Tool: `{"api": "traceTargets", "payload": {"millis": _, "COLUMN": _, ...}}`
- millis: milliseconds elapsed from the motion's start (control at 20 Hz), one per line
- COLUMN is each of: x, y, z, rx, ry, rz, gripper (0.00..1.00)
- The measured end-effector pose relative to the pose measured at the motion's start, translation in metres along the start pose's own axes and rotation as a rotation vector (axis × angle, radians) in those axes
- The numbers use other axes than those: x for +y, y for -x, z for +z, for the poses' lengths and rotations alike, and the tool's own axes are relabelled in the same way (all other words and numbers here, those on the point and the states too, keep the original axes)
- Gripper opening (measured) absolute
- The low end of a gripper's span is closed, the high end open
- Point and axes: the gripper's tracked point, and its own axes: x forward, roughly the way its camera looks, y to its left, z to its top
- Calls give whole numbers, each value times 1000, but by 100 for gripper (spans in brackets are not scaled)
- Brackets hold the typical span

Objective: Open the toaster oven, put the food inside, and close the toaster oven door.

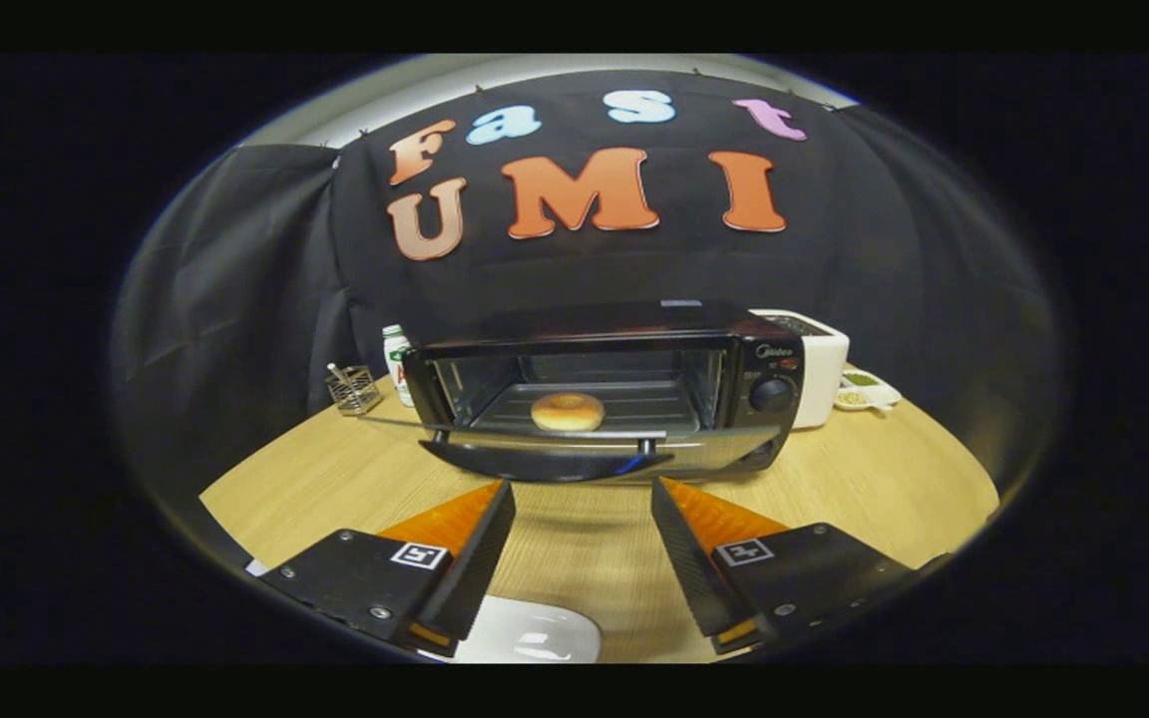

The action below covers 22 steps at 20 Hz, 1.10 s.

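Showing the wooden tabletop (864, 479) from just above its surface, the gripper view looks along the gripper (582, 491), whose two fingers stand wide apart with nothing between them but bare wood. Directly beyond the fingertips sits the black toaster oven (604, 384) with a glass front and dark control knobs (770, 394) on its right panel. Its drop-down door (545, 454) hangs fully open, lowered toward the fingers, with the metal bar handle (550, 433) running across its front edge. Inside the cavity, the round golden-brown bun (568, 411) rests on the wire rack (624, 399), near the front and roughly central. The fingertips are apart from the door and touch neither it nor the oven. Beneath and between the finger bases lies a glossy white dish (530, 630), only partly seen. To the left of the oven stand a small wire-mesh basket (352, 389) and, nearer the oven, a white bottle with a green cap (396, 361). To the right, touching or just beside the oven's side, is a white box-shaped appliance (819, 364), with a small white tray of greenish contents (866, 391) beyond it.
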Motion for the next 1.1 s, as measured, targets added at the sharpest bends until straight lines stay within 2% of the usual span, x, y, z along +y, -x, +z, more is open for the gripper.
{"api": "traceTargets", "payload": {"millis": 300, "x": 7, "y": -23, "z": 30, "rx": -68, "ry": -59, "rz": 26, "gripper": 83}}
{"api": "traceTargets", "payload": {"millis": 750, "x": 7, "y": -48, "z": 95, "rx": -227, "ry": 29, "rz": -26, "gripper": 84}}
{"api": "traceTargets", "payload": {"millis": 950, "x": 11, "y": -39, "z": 102, "rx": -258, "ry": 68, "rz": -31, "gripper": 84}}
{"api": "traceTargets", "payload": {"millis": 1100, "x": 19, "y": -13, "z": 110, "rx": -298, "ry": 88, "rz": -5, "gripper": 84}}
